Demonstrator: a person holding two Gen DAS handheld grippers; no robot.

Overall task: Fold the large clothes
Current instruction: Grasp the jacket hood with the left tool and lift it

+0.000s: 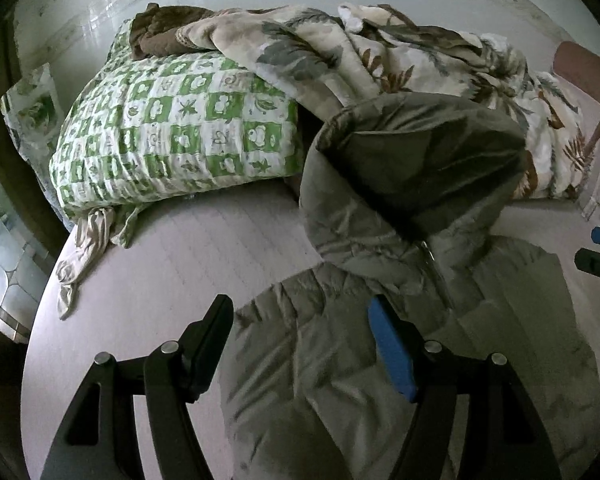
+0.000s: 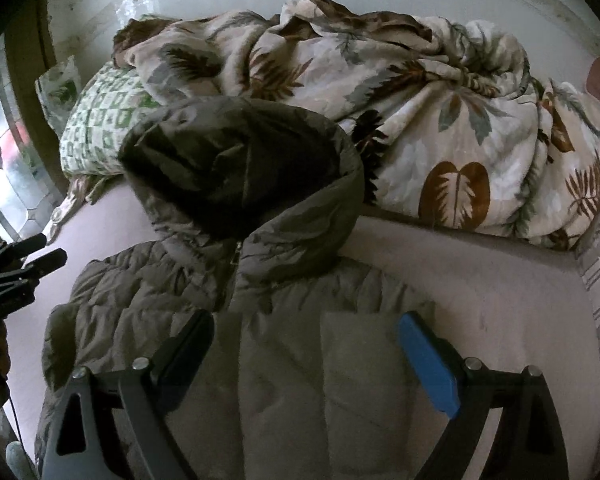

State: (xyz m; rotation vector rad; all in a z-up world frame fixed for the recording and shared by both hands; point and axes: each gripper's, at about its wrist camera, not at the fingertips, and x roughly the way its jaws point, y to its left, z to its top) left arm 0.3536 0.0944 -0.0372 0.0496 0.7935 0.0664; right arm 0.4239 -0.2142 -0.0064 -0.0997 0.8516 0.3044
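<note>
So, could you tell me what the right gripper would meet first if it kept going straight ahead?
Most likely the jacket: the right gripper, jaws open and empty, points down at its chest panel below the hood.

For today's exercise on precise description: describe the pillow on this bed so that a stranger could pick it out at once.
Start at the bed, with its pale bare sheet. At its head, near the wall, lie a crumpled leaf-print quilt and an olive puffer jacket. The pillow sits at the quilt's left end, partly under it; alone among them it has a green-and-white chequered cover.
</note>
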